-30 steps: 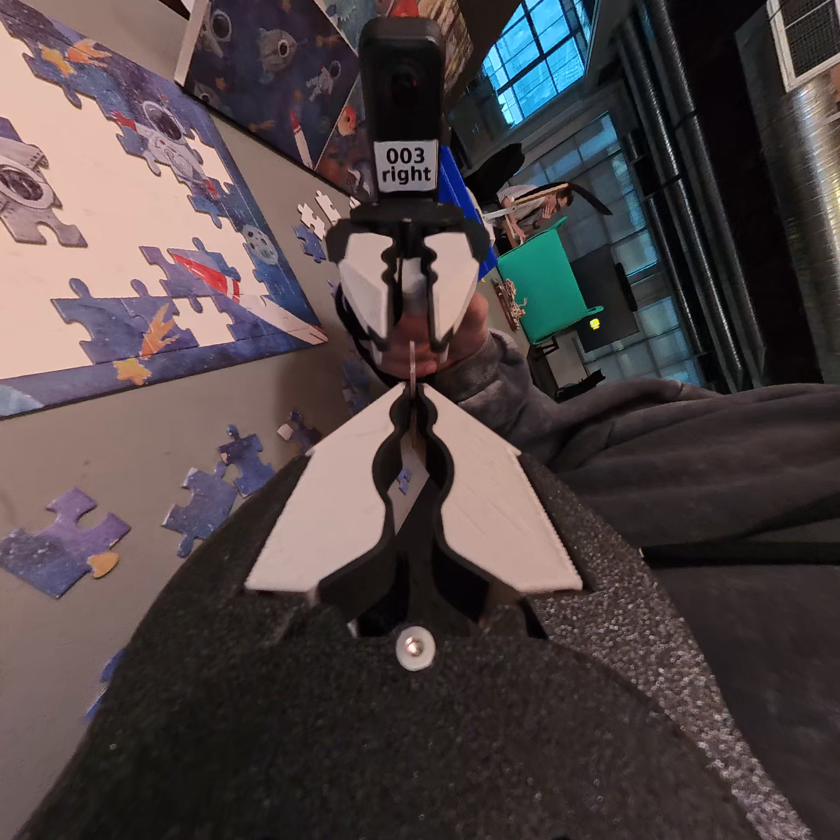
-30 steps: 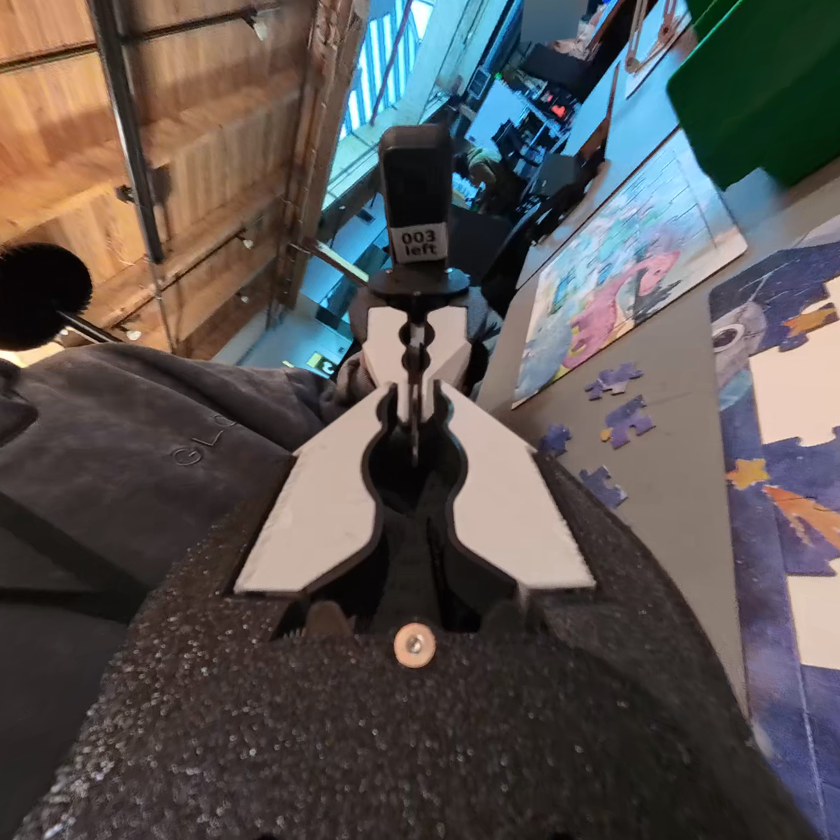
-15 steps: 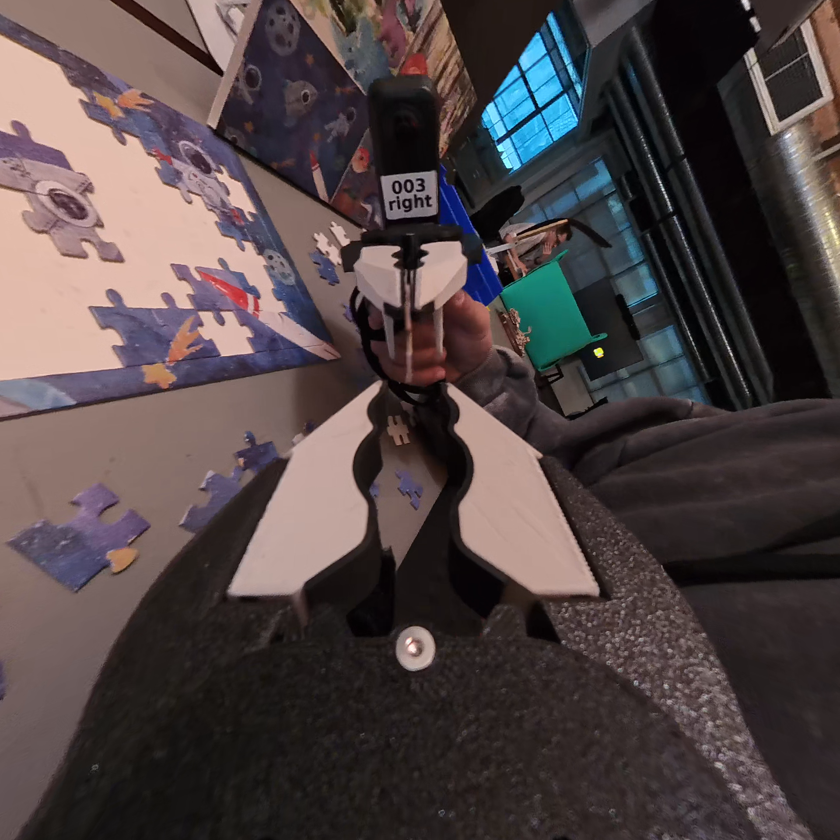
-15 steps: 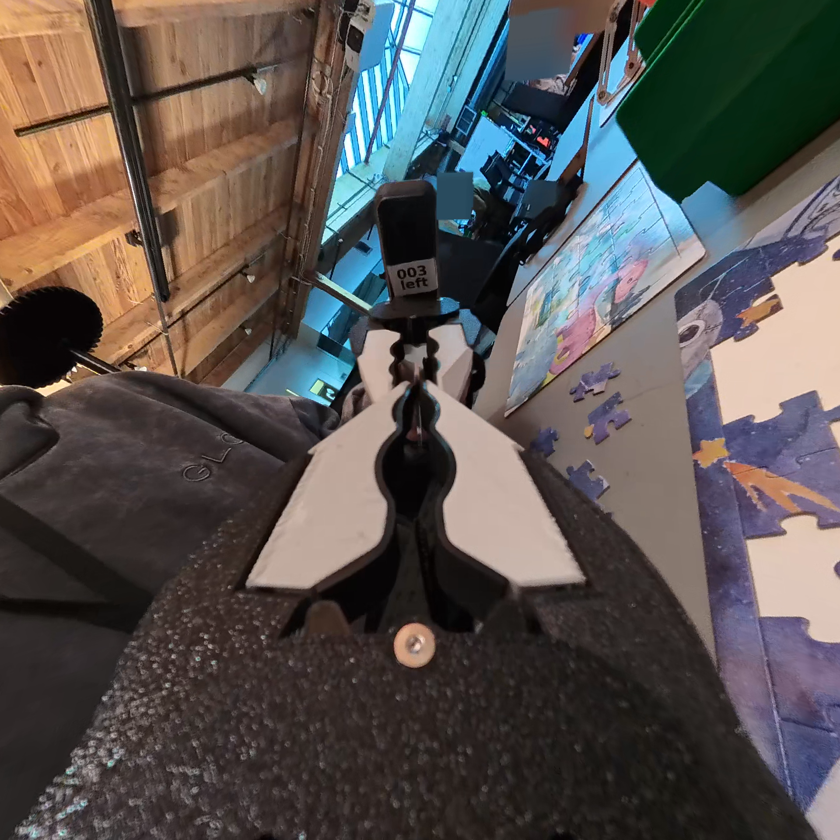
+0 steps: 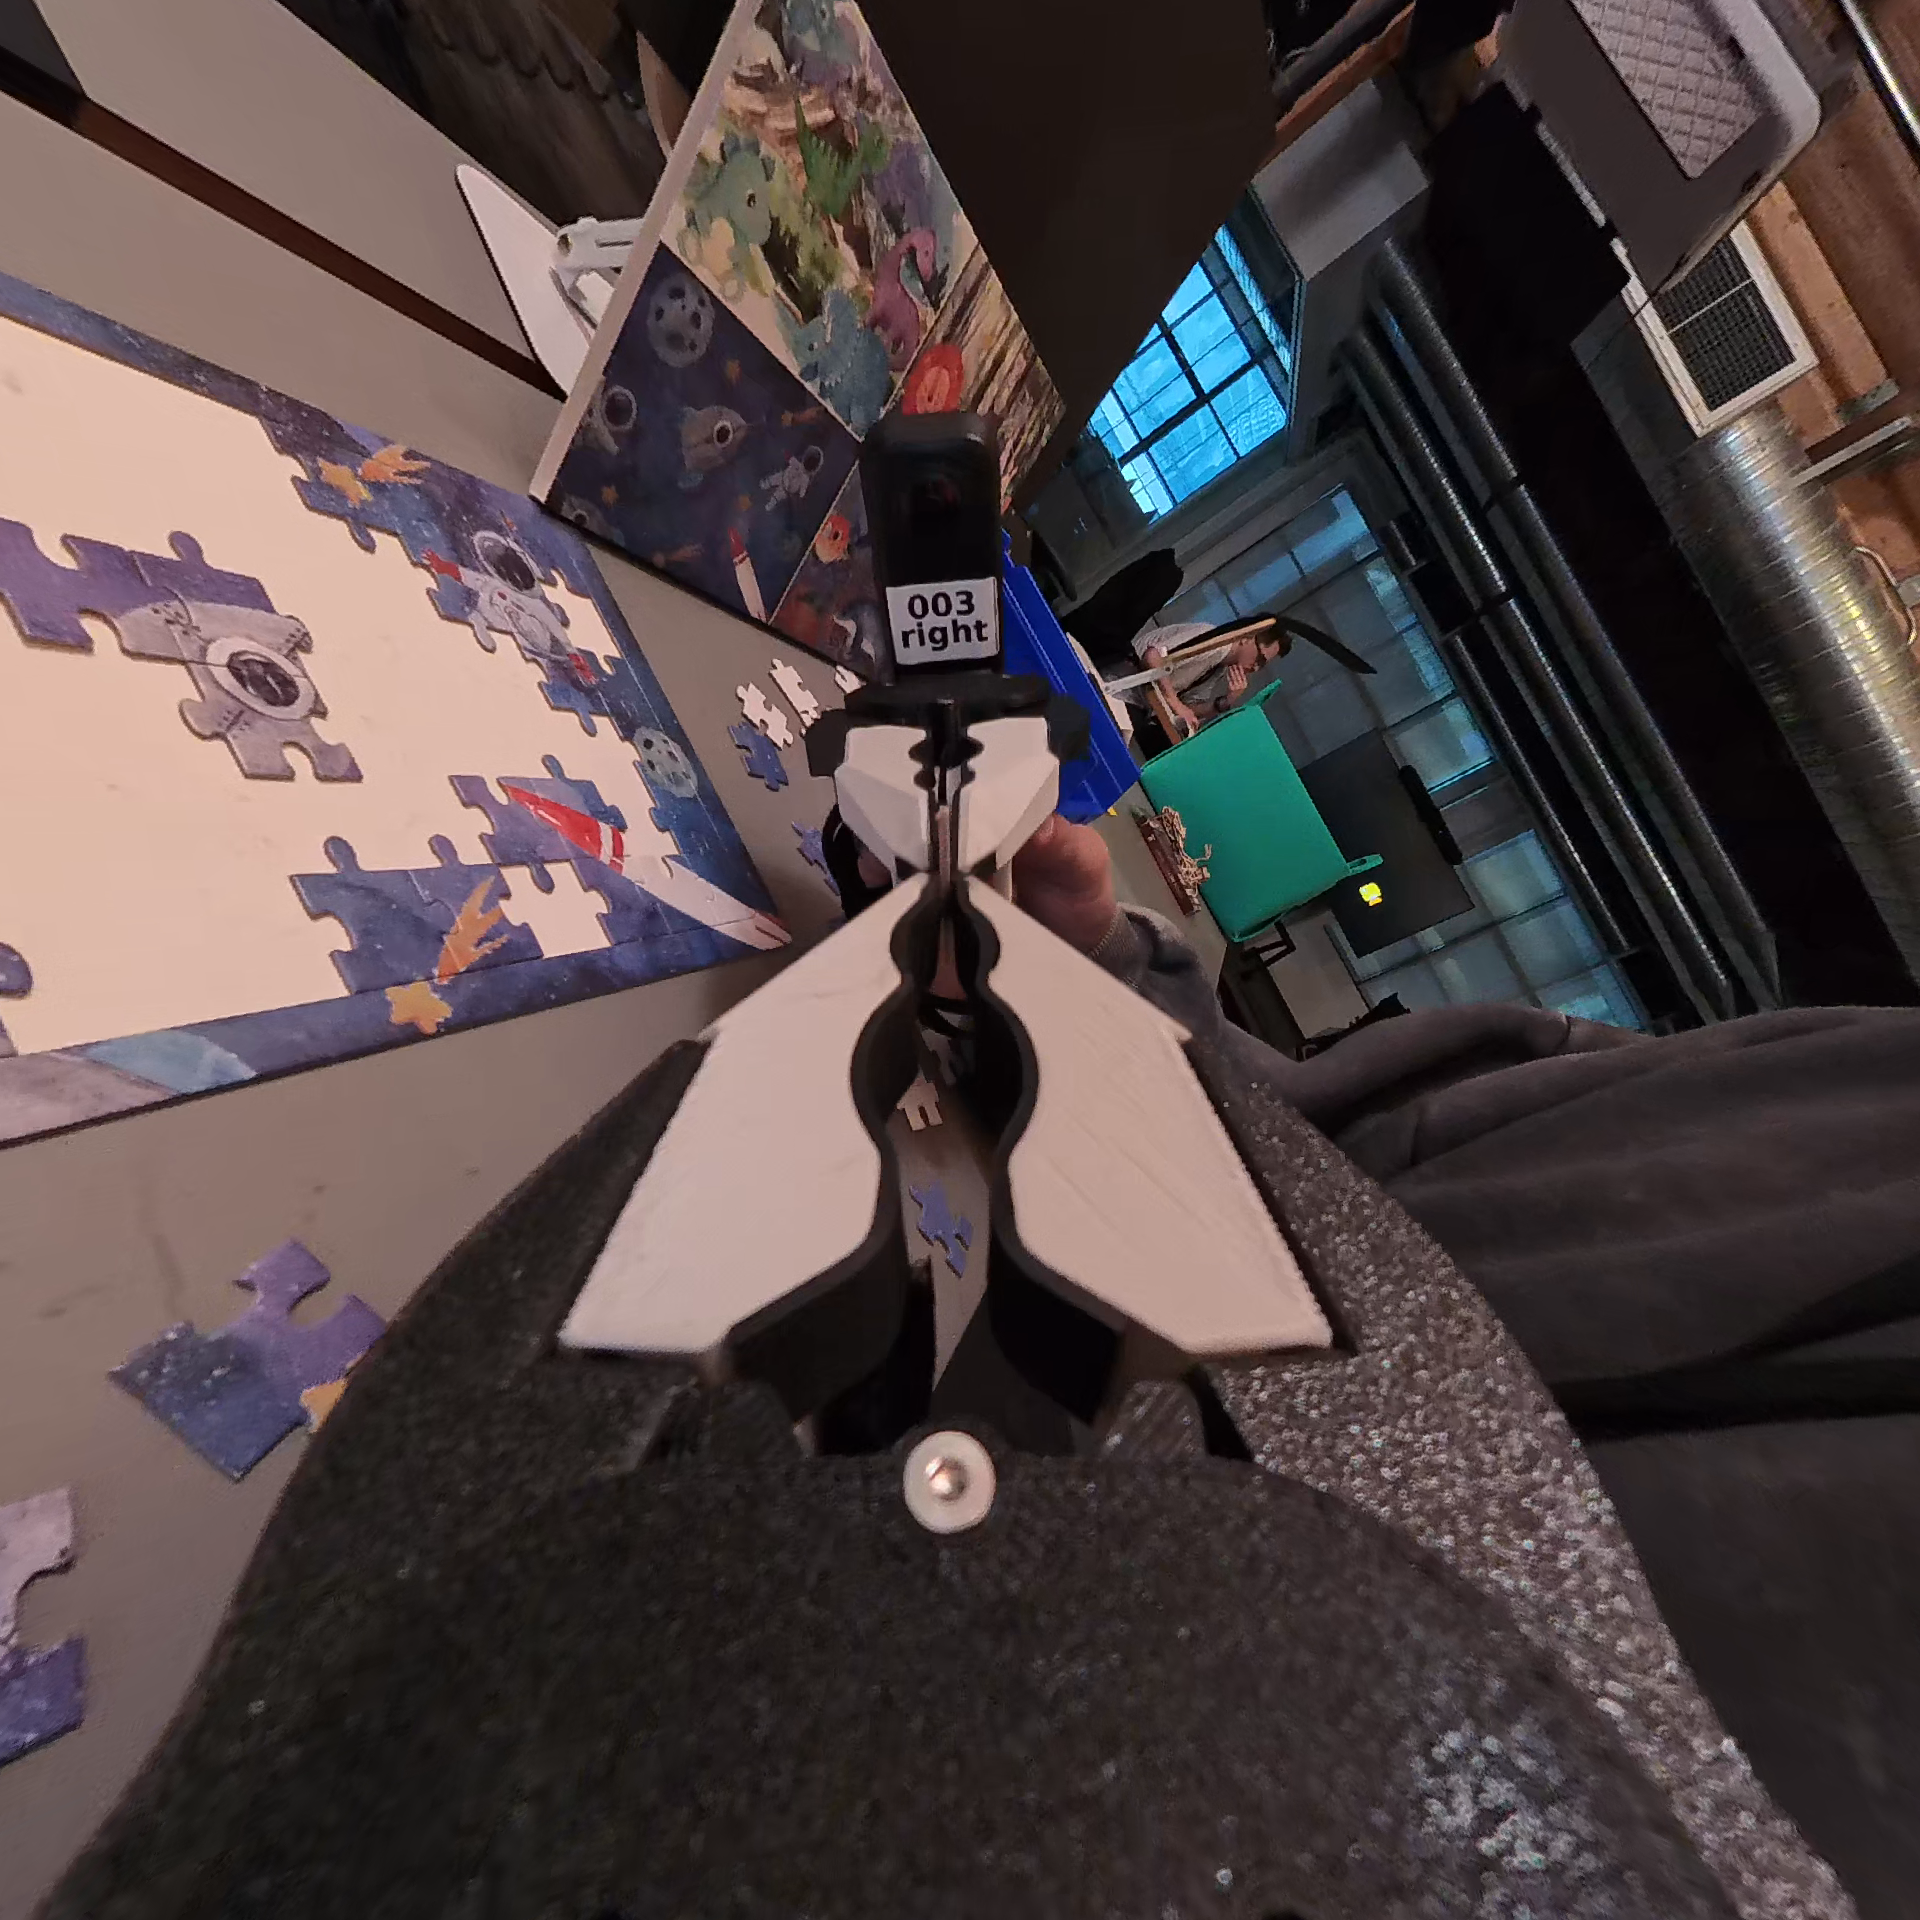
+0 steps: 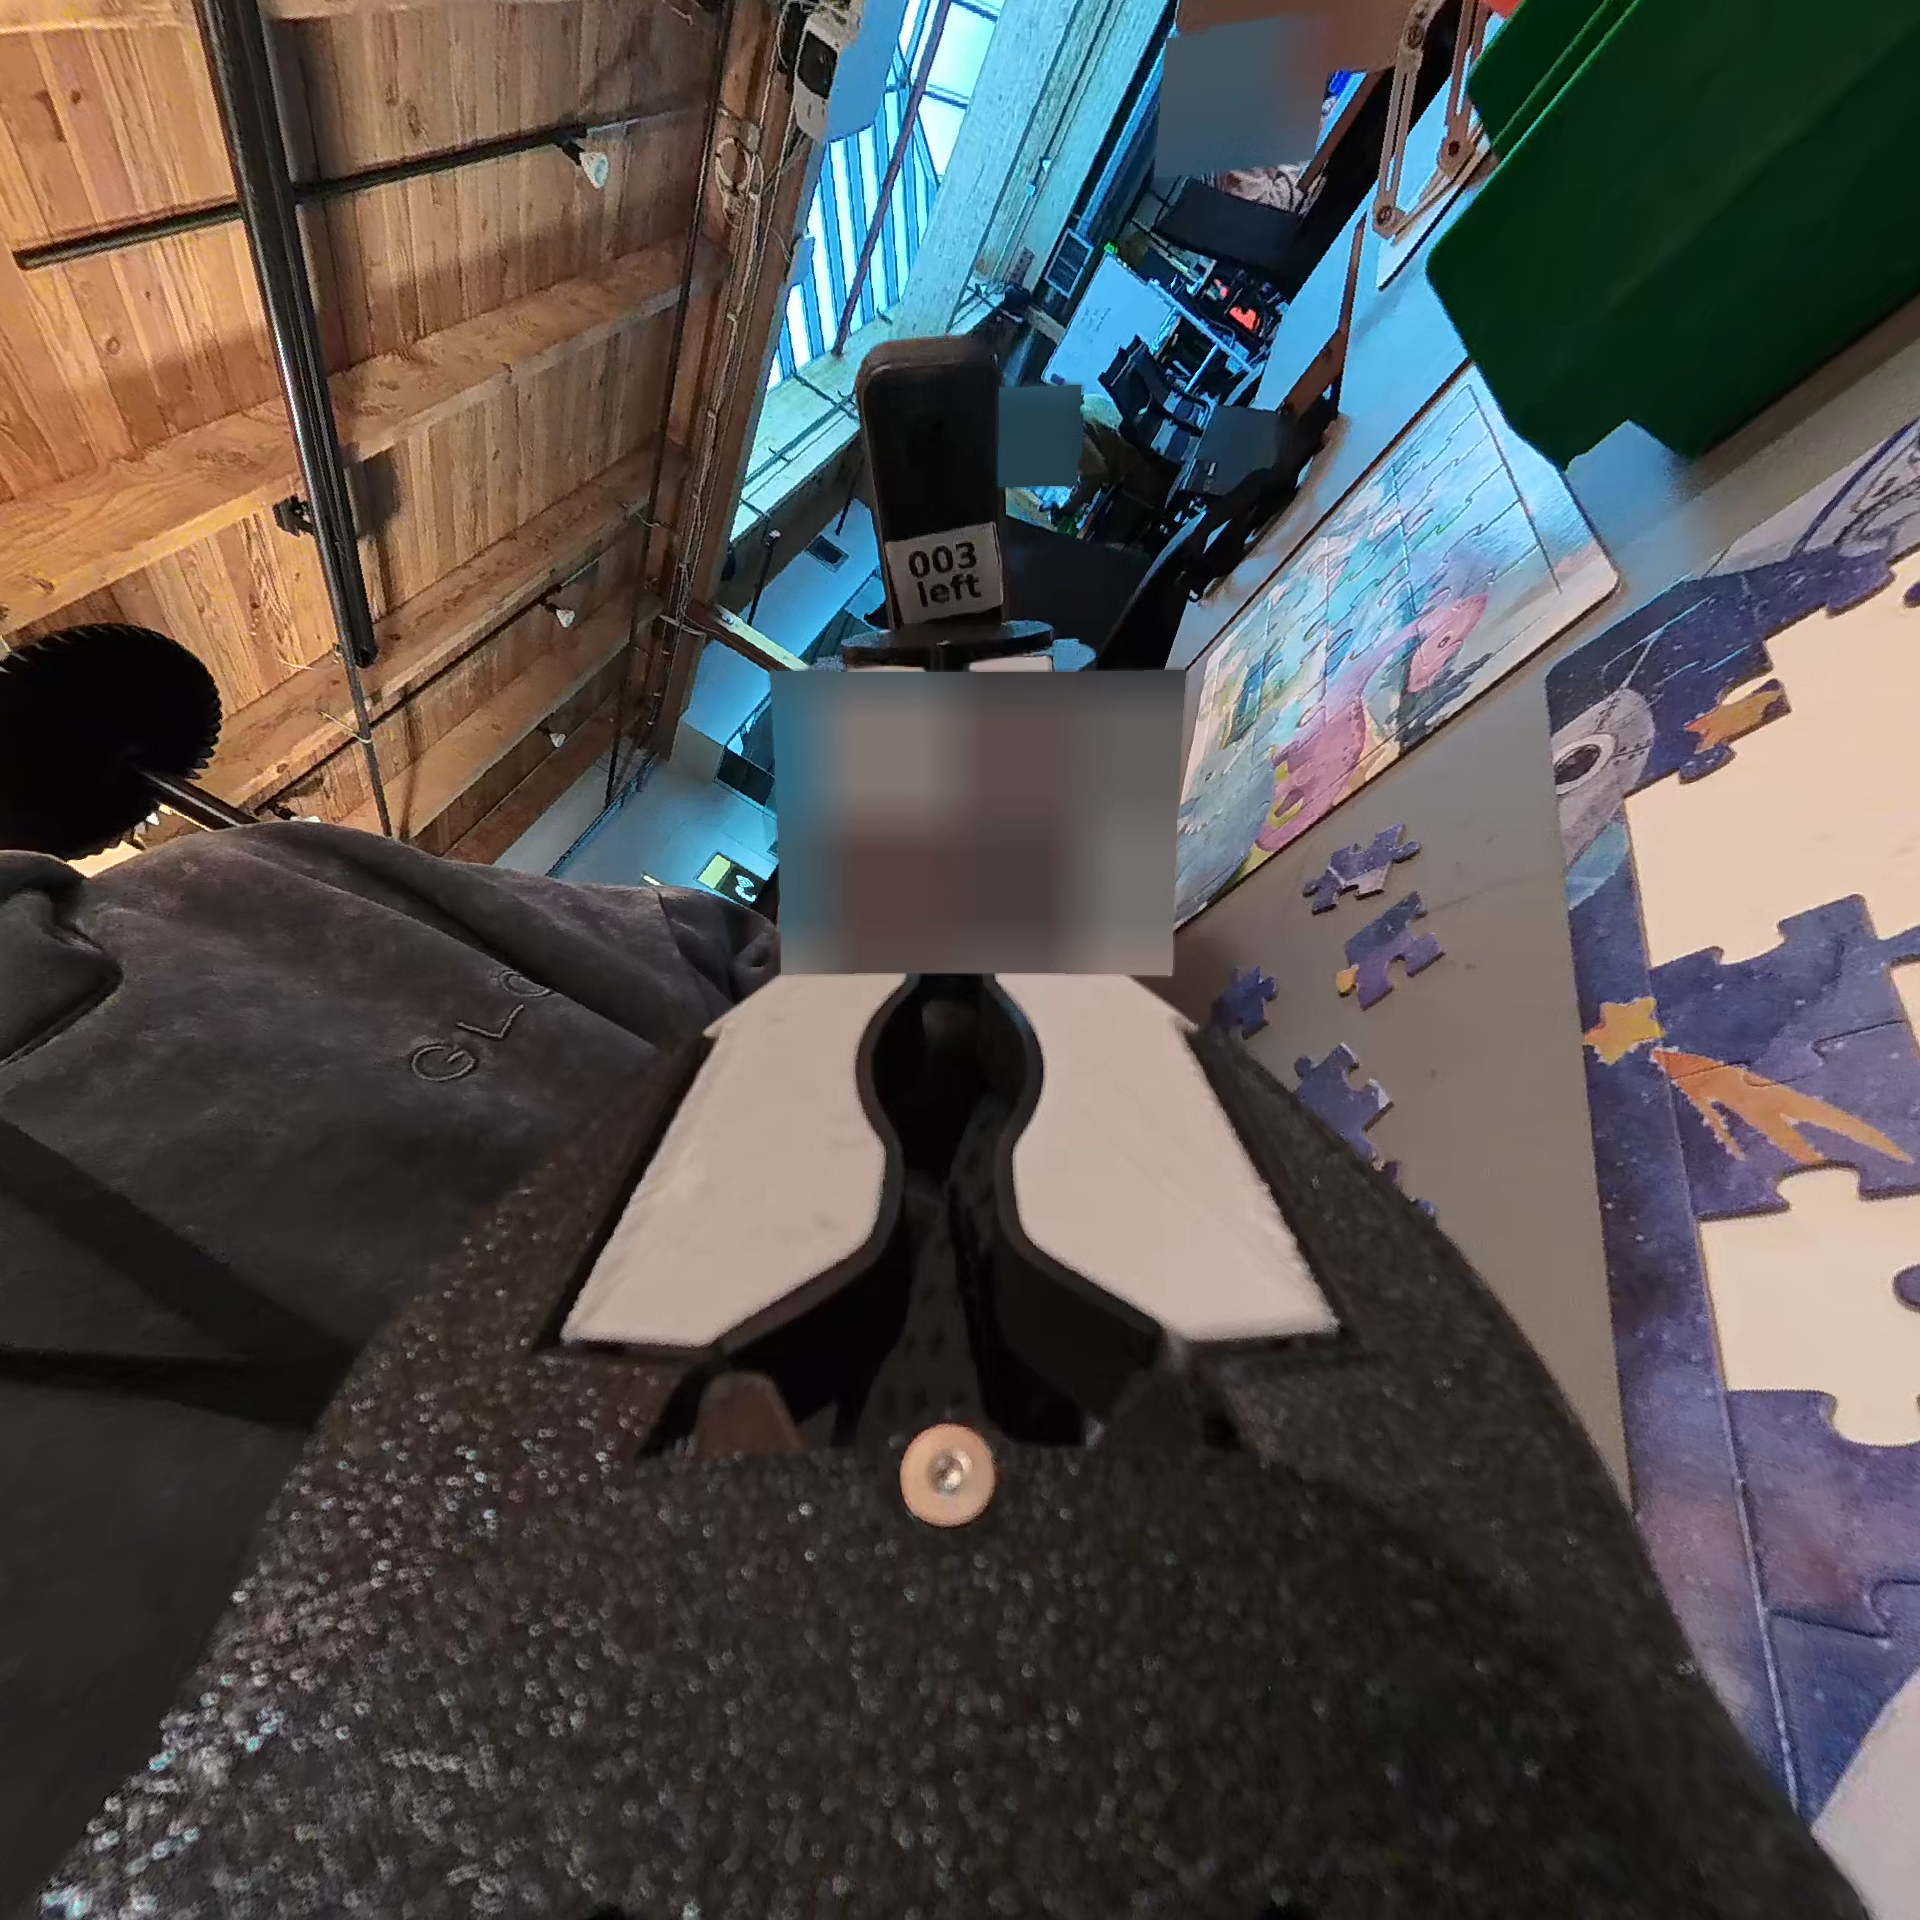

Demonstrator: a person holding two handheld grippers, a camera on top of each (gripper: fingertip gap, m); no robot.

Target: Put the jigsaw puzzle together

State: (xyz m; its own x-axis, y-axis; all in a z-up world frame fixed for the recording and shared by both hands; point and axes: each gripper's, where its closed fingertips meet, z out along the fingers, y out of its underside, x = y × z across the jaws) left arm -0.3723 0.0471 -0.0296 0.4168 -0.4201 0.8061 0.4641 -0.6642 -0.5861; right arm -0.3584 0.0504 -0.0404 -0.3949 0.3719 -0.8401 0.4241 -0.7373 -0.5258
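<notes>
Tip to tip above the table, the left gripper and right gripper both pinch one thin puzzle piece edge-on; the half-built jigsaw puzzle lies beside them.

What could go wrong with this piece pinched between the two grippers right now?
1. The puzzle piece shows edge-on, pinched only at the tips of the left gripper and right gripper. Releasing out of step could drop it among the loose pieces on the table.
2. Both seem shut on it, so pulling apart may bend it.
3. A blur patch hides the tips in the right wrist view, so that grip can't be checked there.
</notes>
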